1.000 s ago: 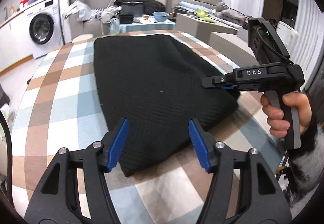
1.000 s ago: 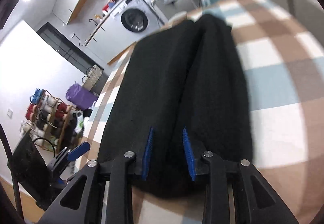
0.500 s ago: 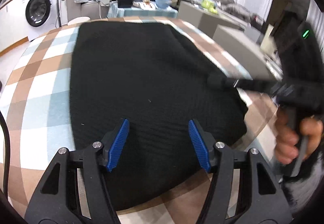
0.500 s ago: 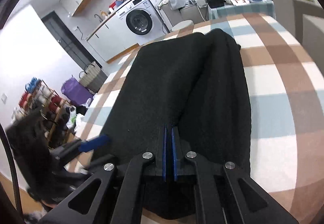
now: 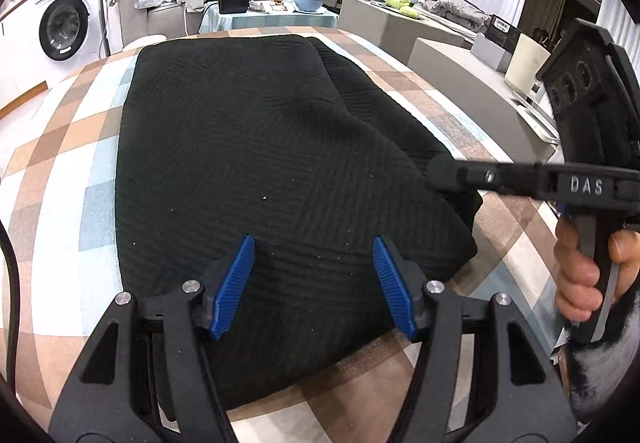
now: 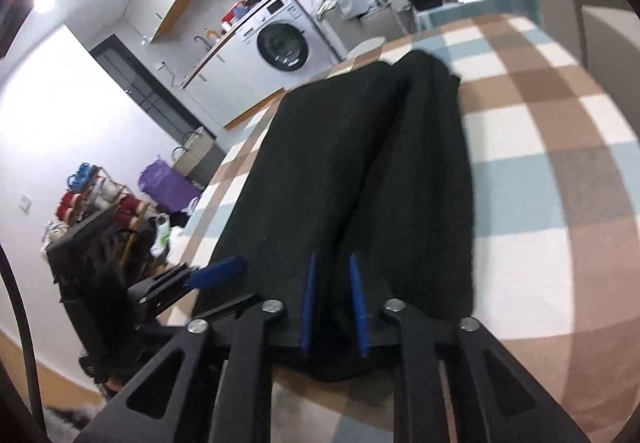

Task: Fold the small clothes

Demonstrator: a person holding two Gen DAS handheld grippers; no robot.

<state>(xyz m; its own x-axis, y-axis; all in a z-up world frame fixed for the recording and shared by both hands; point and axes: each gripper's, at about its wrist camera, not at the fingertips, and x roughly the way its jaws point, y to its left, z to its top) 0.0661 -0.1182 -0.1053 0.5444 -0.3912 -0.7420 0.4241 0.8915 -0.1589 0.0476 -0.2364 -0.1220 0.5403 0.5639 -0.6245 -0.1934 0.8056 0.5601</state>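
1. The black garment (image 5: pixel 260 163) lies flat on the checked tablecloth (image 5: pixel 72 171), with a lengthwise ridge along its right side.
2. Your left gripper (image 5: pixel 312 283) hovers over the garment's near edge — its blue pads (image 5: pixel 234 283) are spread wide with nothing pinched.
3. Your right gripper (image 6: pixel 332 307) sits at the garment's near right corner. Its jaws have just been opening — the blue pads (image 6: pixel 308 303) now stand slightly apart, straddling the ridge of cloth.
4. Your right hand (image 5: pixel 584 275) grasps that gripper's handle.

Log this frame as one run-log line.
black garment: flat on checked cloth, right edge folded over | left gripper: open above near hem | right gripper: jaws reopening, over garment
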